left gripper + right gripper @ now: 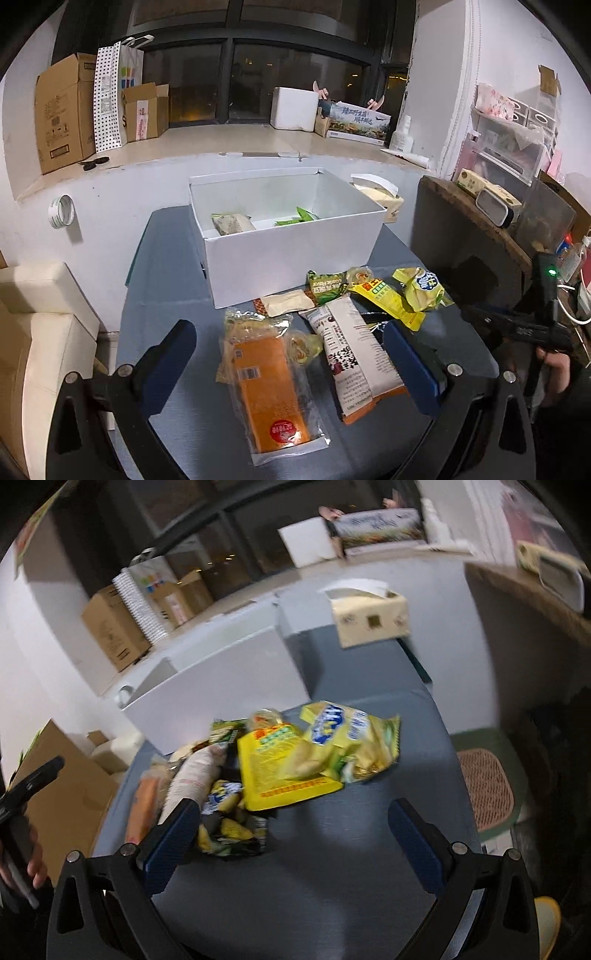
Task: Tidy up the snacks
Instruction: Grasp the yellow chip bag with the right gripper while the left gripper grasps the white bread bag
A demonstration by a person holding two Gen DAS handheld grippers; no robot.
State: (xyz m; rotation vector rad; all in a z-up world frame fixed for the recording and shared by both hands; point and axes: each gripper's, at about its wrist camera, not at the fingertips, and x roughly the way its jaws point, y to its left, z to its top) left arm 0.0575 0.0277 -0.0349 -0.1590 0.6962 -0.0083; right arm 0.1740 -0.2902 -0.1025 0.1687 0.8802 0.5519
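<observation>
A white open box (295, 258) stands on the grey table (166, 280), holding a beige packet (232, 223) and a green packet (299, 218). In front of it lies a pile of snacks: an orange packet in clear wrap (269, 384), a white and orange packet (354, 358), a yellow flat packet (388, 299) and a crumpled yellow bag (421, 288). My left gripper (291, 354) is open just above the orange and white packets. My right gripper (291, 830) is open above the table, near the yellow flat packet (280, 768) and crumpled yellow bag (347, 746). The white box (221, 686) lies behind.
A tissue box (369, 620) stands at the table's far right corner. A windowsill behind carries cardboard boxes (66, 110) and a white foam box (293, 107). A dark shelf (472, 229) with clutter is at the right. A green stool (487, 786) stands right of the table.
</observation>
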